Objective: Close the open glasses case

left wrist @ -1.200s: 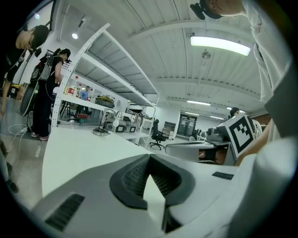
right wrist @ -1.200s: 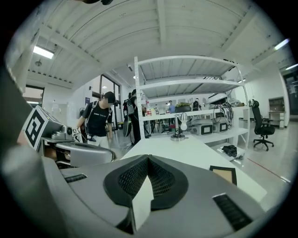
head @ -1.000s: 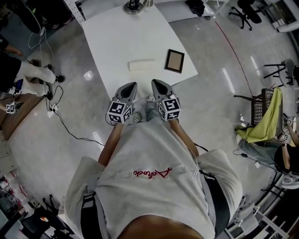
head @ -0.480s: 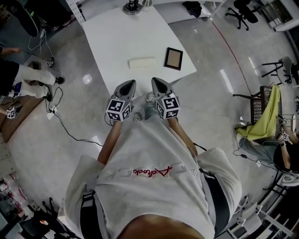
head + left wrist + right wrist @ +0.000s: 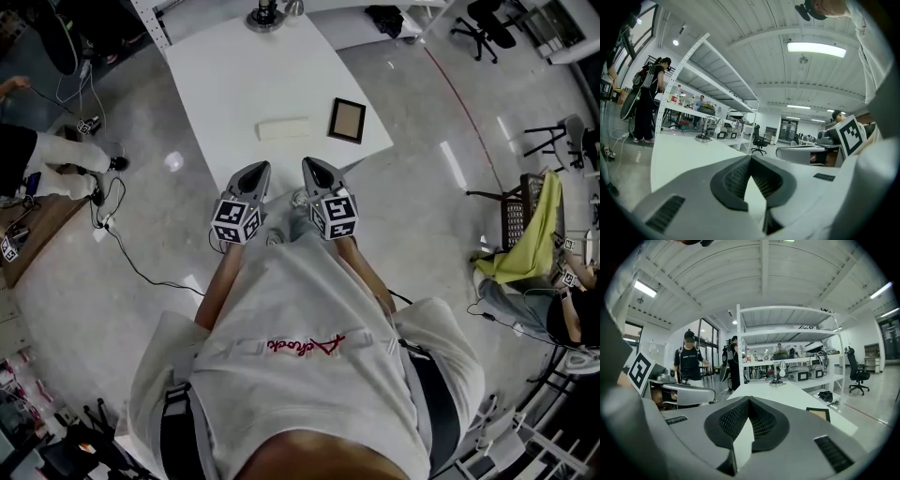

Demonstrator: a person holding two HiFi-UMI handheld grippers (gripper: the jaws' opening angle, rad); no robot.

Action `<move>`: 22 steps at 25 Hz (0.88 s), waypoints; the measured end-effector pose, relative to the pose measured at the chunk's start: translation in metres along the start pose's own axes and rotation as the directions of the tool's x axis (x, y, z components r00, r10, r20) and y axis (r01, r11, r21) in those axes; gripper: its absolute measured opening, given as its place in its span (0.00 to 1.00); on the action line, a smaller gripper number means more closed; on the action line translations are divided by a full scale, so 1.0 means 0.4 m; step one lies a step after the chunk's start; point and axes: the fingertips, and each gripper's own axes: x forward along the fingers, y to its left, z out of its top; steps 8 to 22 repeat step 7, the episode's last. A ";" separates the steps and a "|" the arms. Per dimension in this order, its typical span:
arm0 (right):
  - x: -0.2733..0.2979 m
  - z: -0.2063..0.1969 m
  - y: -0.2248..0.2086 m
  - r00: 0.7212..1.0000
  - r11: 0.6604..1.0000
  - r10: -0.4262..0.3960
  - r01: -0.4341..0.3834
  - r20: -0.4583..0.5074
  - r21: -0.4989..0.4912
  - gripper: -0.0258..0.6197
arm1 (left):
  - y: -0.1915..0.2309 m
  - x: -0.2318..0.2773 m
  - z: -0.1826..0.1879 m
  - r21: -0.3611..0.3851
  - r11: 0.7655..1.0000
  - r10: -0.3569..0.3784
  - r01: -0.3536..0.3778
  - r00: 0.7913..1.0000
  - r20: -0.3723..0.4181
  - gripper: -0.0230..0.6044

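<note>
Head view: claws [image 5: 263,171] [image 5: 309,166] barely shifted.

Overhead and low (gripper) views share table [image 5: 234,84].

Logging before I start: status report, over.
Left gripper shut, empty. Right gripper shut, empty. Glasses case on white table, untouched, lid state unclear. Picture frame beside it, not blocking.
</note>
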 end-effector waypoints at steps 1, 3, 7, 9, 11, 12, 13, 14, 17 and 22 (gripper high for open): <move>0.001 -0.001 -0.002 1.000 1.000 0.000 0.000 -0.001 0.002 0.06 | 0.000 0.002 0.001 0.001 1.000 0.000 0.000 1.000 0.000 0.08; 0.005 -0.004 -0.001 1.000 1.000 0.001 -0.001 -0.003 0.001 0.06 | 0.003 0.003 0.001 0.003 1.000 -0.002 0.002 1.000 -0.002 0.08; 0.015 -0.009 0.008 1.000 1.000 0.005 -0.005 -0.007 -0.001 0.06 | 0.010 0.002 -0.001 0.009 1.000 -0.007 0.007 1.000 -0.006 0.08; 0.015 -0.009 0.008 1.000 1.000 0.005 -0.005 -0.007 -0.001 0.06 | 0.010 0.002 -0.001 0.009 1.000 -0.007 0.007 1.000 -0.006 0.08; 0.015 -0.009 0.008 1.000 1.000 0.005 -0.005 -0.007 -0.001 0.06 | 0.010 0.002 -0.001 0.009 1.000 -0.007 0.007 1.000 -0.006 0.08; 0.015 -0.009 0.008 1.000 1.000 0.005 -0.005 -0.007 -0.001 0.06 | 0.010 0.002 -0.001 0.009 1.000 -0.007 0.007 1.000 -0.006 0.08; 0.015 -0.009 0.008 1.000 1.000 0.005 -0.005 -0.007 -0.001 0.06 | 0.010 0.002 -0.001 0.009 1.000 -0.007 0.007 1.000 -0.006 0.08; 0.015 -0.009 0.008 1.000 1.000 0.005 -0.005 -0.007 -0.001 0.06 | 0.010 0.002 -0.001 0.009 1.000 -0.007 0.007 1.000 -0.006 0.08; 0.015 -0.009 0.008 1.000 1.000 0.005 -0.005 -0.007 -0.001 0.06 | 0.010 0.002 -0.001 0.009 1.000 -0.007 0.007 1.000 -0.006 0.08; 0.015 -0.009 0.008 1.000 1.000 0.005 -0.005 -0.007 -0.001 0.06 | 0.010 0.002 -0.001 0.009 1.000 -0.007 0.007 1.000 -0.006 0.08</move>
